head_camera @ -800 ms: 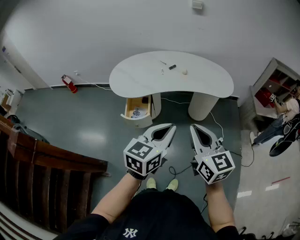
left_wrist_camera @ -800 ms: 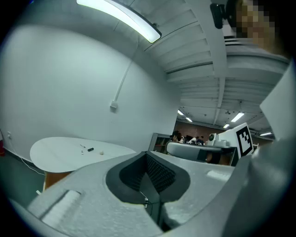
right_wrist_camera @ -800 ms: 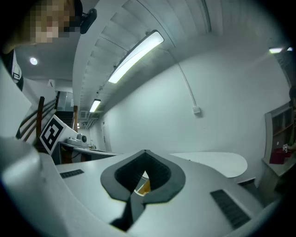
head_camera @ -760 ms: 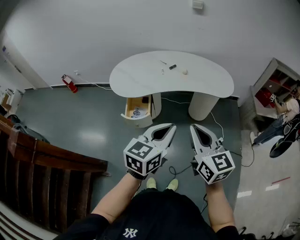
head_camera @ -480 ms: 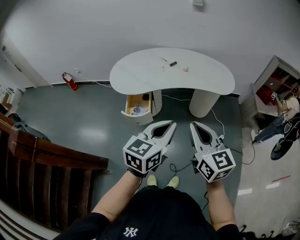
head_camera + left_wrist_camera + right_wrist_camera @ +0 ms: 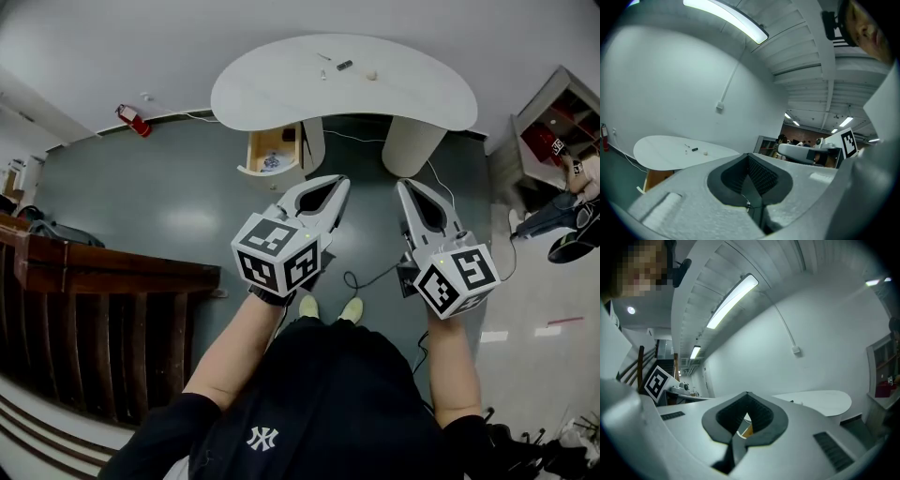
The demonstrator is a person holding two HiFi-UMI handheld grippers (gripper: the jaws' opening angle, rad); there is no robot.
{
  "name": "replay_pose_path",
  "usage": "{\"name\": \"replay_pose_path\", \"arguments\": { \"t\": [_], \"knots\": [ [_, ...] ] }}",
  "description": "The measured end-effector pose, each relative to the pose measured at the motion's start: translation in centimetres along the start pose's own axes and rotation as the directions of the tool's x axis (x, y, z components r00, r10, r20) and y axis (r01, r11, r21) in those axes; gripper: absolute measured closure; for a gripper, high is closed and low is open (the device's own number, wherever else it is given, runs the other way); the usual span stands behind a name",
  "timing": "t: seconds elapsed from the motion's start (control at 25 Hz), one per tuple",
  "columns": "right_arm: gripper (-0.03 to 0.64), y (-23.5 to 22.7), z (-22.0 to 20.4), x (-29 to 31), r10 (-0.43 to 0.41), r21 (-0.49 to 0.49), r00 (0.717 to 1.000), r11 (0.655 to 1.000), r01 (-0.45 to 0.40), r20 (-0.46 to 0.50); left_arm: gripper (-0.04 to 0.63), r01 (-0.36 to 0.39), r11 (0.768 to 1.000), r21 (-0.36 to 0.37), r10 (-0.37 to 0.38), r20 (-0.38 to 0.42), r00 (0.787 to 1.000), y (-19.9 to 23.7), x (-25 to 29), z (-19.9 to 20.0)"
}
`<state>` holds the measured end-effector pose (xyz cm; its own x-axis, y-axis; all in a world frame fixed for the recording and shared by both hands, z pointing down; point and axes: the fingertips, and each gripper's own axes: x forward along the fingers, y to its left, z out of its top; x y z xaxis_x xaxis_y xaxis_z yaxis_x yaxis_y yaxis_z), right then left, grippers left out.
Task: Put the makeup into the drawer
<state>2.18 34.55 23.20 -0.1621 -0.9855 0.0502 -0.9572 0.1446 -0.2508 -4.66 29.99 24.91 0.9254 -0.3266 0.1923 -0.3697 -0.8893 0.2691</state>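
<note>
At the far left I see a dark wooden railing (image 6: 103,272) and, beyond it on the grey-green floor (image 6: 178,202), a red fire extinguisher (image 6: 129,119) against the wall. Top centre stands a white kidney-shaped worktop (image 6: 281,89). The makeup (image 6: 344,65) lies on it near the back edge: a thin stick, a small dark tube and a pale round piece, too small for me to say what kind each is. Under the worktop's left end a wood-lined drawer (image 6: 258,150) stands pulled open, with something small and pale inside.

In front of the person, well apart from the worktop, the left gripper (image 6: 341,180) is held out. Its fingers (image 6: 693,185) are clenched together on nothing. Just to the right, the right gripper (image 6: 401,184) is held out beside it. Its fingers (image 6: 801,427) are likewise pressed together and empty. A dark cable (image 6: 375,277) trails across the floor below them. At the far right stands an open shelf unit (image 6: 548,117) holding red things.
</note>
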Motion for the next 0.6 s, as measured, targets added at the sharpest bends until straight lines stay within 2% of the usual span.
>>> {"name": "replay_pose_path", "arguments": {
  "t": [0.6],
  "knots": [
    [0.603, -4.2, -1.1, -0.5, 0.037, 0.028, 0.999, 0.999, -0.036, -0.022, 0.588, -0.016, 1.0, 0.02, 0.017, -0.022, 1.0, -2.1, 4.2, -1.1]
  ]
}}
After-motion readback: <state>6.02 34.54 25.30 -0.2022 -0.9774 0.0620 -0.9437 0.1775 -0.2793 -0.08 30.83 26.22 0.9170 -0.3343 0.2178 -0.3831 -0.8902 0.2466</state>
